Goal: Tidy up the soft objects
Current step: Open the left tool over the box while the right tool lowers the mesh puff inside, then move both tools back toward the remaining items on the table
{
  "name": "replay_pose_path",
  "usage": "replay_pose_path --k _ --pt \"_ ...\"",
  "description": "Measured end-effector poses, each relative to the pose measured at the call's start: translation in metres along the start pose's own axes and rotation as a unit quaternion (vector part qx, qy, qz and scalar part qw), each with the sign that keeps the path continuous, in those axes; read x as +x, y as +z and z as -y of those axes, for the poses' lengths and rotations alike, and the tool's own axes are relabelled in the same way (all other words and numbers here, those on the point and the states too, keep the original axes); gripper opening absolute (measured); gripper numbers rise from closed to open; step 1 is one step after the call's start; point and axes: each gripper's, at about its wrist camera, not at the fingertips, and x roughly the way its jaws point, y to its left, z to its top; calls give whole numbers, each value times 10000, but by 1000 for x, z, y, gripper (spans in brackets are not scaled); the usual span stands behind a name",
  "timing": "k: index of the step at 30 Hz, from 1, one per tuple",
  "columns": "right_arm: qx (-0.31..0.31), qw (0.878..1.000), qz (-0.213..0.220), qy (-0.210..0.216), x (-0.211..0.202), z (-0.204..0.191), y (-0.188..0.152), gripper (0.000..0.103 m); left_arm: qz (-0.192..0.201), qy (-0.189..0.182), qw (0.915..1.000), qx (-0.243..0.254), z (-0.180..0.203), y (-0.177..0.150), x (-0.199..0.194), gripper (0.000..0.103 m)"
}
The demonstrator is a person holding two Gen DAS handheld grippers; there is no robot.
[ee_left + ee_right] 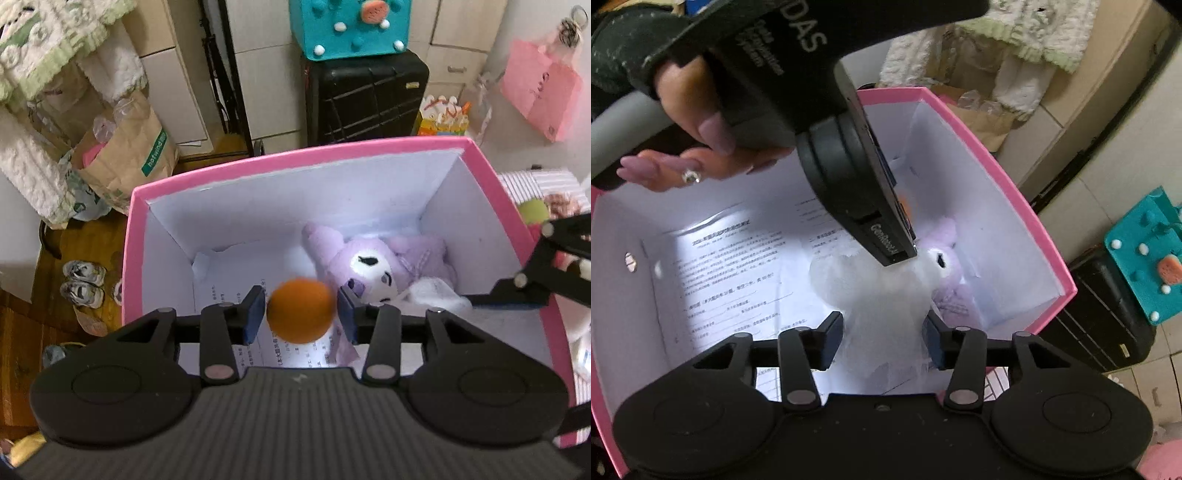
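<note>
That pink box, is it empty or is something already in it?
Not empty. Inside the pink box, a purple plush and a white plush lie on printed paper.

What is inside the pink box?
Inside the pink box: purple plush, white plush, printed paper sheets. The toys cover whatever lies beneath them.

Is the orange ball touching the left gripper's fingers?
Cannot tell. In the left wrist view the blurred orange ball sits between the left gripper fingers, with only a thin sliver at each side; blur hides whether they meet.
</note>
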Motion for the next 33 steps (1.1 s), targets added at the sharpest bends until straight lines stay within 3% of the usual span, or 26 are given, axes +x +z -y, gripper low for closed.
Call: replay_pose_path --k 1,4,10,21,33 --pt "33 10000 39 -75 -2 0 -1 53 47 -15 10000 -48 -1 1 0 56" --pt "149 9995 160 -242 -7 0 -2 54 225 -122 9994 -214 -4 0 -3 60" --pt "336 9967 426 -602 -20 -4 -7 53 312 -187 9993 -112 -2 -8 -18 60" --pt "914 9928 744 -227 -56 -14 -22 55 408 -35 9991 52 3 -35 -75 64" --pt "1389 9846 1050 152 -128 -45 -50 55 505 142 9982 286 16 -84 -160 71"
